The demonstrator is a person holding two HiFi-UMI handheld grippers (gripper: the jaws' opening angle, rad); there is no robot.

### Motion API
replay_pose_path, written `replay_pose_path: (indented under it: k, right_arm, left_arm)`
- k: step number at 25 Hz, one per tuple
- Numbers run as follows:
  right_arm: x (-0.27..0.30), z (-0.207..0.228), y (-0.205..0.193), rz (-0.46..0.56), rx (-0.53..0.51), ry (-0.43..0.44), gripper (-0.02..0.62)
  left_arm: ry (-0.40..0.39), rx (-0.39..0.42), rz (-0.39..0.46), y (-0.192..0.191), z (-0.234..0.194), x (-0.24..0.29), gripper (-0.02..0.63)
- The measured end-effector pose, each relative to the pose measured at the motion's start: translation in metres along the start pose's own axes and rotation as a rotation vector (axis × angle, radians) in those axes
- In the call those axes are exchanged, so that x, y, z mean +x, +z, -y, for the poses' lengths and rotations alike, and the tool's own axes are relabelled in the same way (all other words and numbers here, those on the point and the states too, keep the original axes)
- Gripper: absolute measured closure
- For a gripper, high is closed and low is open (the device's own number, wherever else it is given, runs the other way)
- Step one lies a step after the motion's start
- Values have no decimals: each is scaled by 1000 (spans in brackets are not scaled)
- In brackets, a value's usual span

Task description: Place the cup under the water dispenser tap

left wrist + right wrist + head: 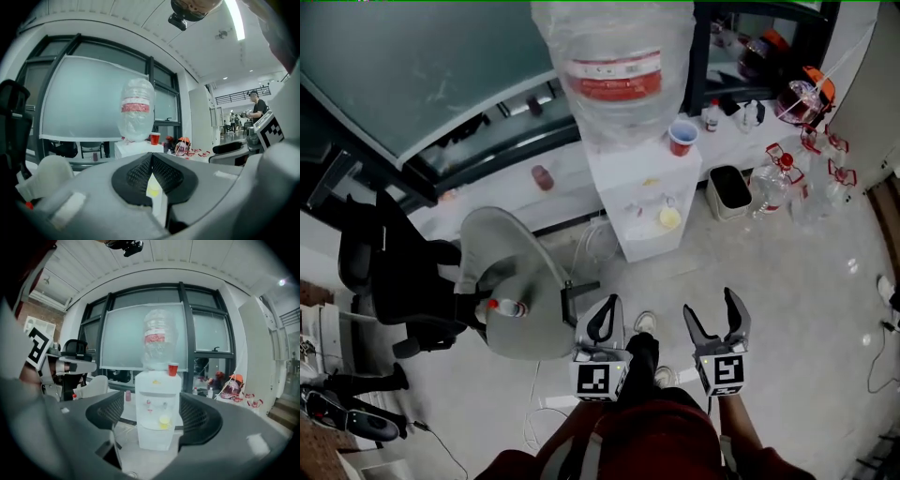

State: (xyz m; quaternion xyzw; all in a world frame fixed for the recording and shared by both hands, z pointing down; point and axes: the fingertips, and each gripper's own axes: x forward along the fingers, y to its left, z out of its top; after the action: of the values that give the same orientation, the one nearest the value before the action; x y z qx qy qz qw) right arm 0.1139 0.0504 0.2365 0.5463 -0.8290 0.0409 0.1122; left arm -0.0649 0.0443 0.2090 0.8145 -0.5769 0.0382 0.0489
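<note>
**Head view.** The red cup (682, 138) stands on top of the dispenser (642, 202), just beside the big bottle (614, 66) and well apart from both grippers. The left gripper (607, 305) is clenched on nothing. The right gripper (711, 307) is spread and empty.

**Left gripper view.** The pads meet with nothing between them. The cup (154, 138) shows far off at the bottle's foot.

**Right gripper view.** The jaws stand wide and frame the dispenser (157, 434). The cup (173, 369) sits at the right of its top, with the taps (149, 403) below. A small yellow thing (164, 420) lies in the recess (what it is I cannot tell).

The step in hand looks like the reach, and the spread right gripper seems the better placed for it. It should come in level at the cup's side, keep clear of the bottle, and close gently, since a thin cup would likely crush. The cup then needs lifting free before it goes down to the recess, where the yellow thing may be in the way.

The floor (806, 309) is pale and glossy. A grey chair (511, 281) stands to the left. A frosted window (122, 333) is behind, and loose bottles (787, 183) clutter the right.
</note>
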Motion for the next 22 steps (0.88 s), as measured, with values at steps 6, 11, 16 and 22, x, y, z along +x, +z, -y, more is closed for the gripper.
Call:
replay_pose_path:
  k: [6,11,16,22]
  right_arm:
    - [-40,6,68,90,-80,-64,241]
    - [-60,15,121,159,-117,-114,256]
    - [-75,16,149,206,-116,-156,316]
    - [-81,15,146,197,-141,-162,389]
  left_arm:
    - [19,63,91,50,-2,-34,609]
    - [23,97,145,94,0,-42,609]
    - [-5,126,207,122,7,-45,609]
    - [-25,141,228,131,18,-46,609]
